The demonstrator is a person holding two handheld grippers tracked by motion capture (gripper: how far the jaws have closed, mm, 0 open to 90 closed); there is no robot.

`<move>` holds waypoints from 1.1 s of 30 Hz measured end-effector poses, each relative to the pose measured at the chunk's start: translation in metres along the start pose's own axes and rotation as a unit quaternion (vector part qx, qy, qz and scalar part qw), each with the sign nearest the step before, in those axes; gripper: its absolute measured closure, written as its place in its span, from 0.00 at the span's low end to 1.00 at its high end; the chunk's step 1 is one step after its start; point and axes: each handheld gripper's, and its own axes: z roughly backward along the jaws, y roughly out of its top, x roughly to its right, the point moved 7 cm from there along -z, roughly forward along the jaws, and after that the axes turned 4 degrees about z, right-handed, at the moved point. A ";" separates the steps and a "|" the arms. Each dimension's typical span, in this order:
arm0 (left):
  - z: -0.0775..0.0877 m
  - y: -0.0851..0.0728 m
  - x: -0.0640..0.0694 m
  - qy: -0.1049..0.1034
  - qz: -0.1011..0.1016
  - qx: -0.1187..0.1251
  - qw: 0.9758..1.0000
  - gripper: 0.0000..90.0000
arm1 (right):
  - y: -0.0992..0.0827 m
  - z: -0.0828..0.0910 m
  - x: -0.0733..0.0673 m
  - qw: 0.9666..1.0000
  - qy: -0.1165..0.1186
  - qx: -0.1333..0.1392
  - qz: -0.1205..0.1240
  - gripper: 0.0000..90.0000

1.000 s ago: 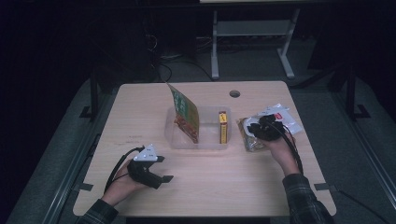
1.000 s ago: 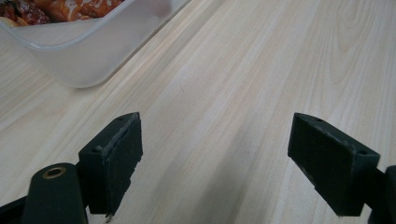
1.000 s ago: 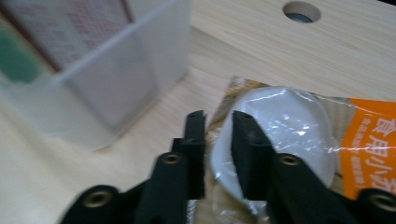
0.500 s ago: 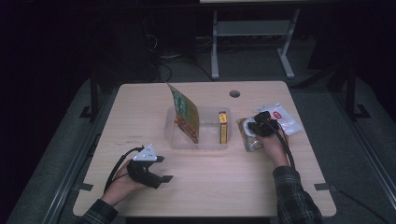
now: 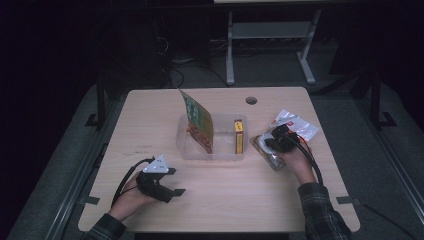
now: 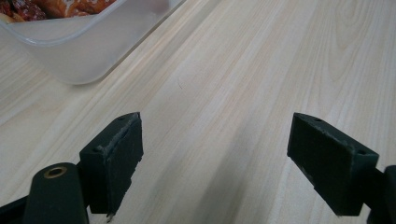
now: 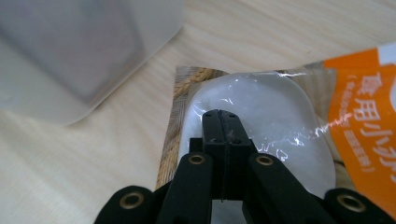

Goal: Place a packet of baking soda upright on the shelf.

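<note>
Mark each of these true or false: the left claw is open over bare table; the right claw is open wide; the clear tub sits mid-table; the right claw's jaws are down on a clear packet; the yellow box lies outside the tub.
1. The left claw is open over bare table. True.
2. The right claw is open wide. False: its jaws are pressed together.
3. The clear tub sits mid-table. True.
4. The right claw's jaws are down on a clear packet. True, with the tips at its white contents.
5. The yellow box lies outside the tub. False: it stands inside, at the tub's right end.
</note>
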 end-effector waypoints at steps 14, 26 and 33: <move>0.000 0.000 0.000 -0.002 0.001 0.001 1.000 0.20 | -0.009 0.015 0.001 0.998 -0.018 -0.011 0.059 1.00; 0.000 0.000 0.000 -0.003 0.000 -0.002 1.000 0.20 | -0.020 0.019 -0.005 0.995 -0.006 -0.032 0.090 1.00; -0.002 0.000 0.002 -0.006 -0.001 -0.005 1.000 0.20 | -0.023 0.023 -0.012 0.994 0.009 -0.035 0.100 1.00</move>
